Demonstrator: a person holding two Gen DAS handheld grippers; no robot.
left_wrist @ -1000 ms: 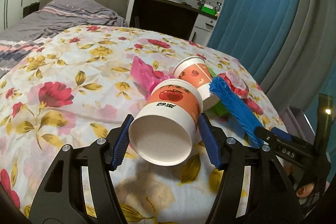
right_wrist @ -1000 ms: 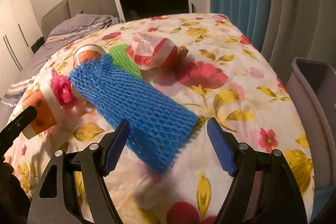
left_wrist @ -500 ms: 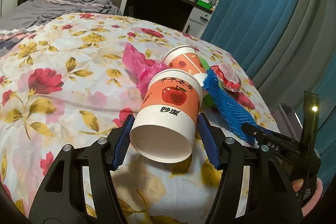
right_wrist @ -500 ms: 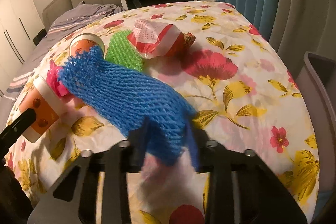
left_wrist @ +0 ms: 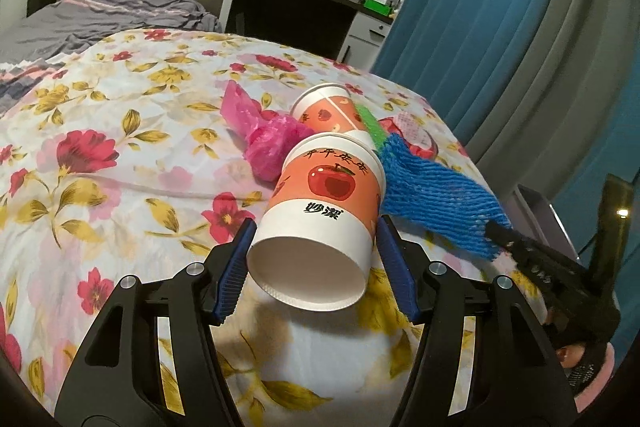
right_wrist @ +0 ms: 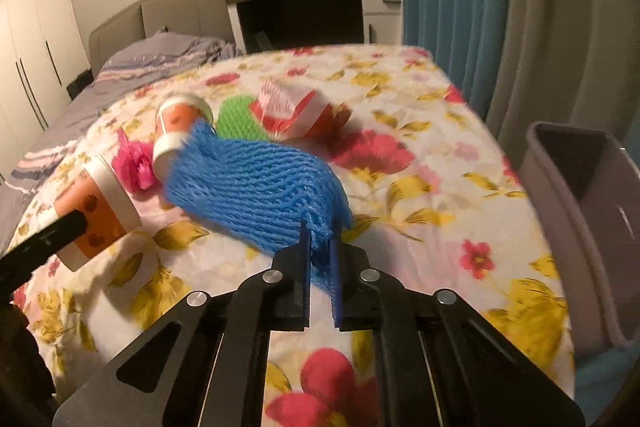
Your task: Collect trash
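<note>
My left gripper (left_wrist: 314,269) is shut on an orange paper cup (left_wrist: 324,211) with an apple print, its open mouth toward the camera, held just above the floral bedspread. The same cup shows in the right wrist view (right_wrist: 96,211). My right gripper (right_wrist: 319,275) is shut on the end of a blue foam net (right_wrist: 256,191), lifted off the bed; the net also shows in the left wrist view (left_wrist: 436,205). On the bed lie a second orange cup (left_wrist: 328,111), a pink bag (left_wrist: 268,139), a green foam net (right_wrist: 236,119) and a red-white wrapper (right_wrist: 296,107).
A grey bin (right_wrist: 588,211) stands beside the bed at the right, open at the top. Blue and grey curtains (right_wrist: 500,7) hang behind it. A dark desk (left_wrist: 288,11) and a grey duvet (left_wrist: 104,11) lie at the far end of the bed.
My right gripper closed on the blue net's end and lifted it. My left gripper, holding the cup, rose and tilted a little.
</note>
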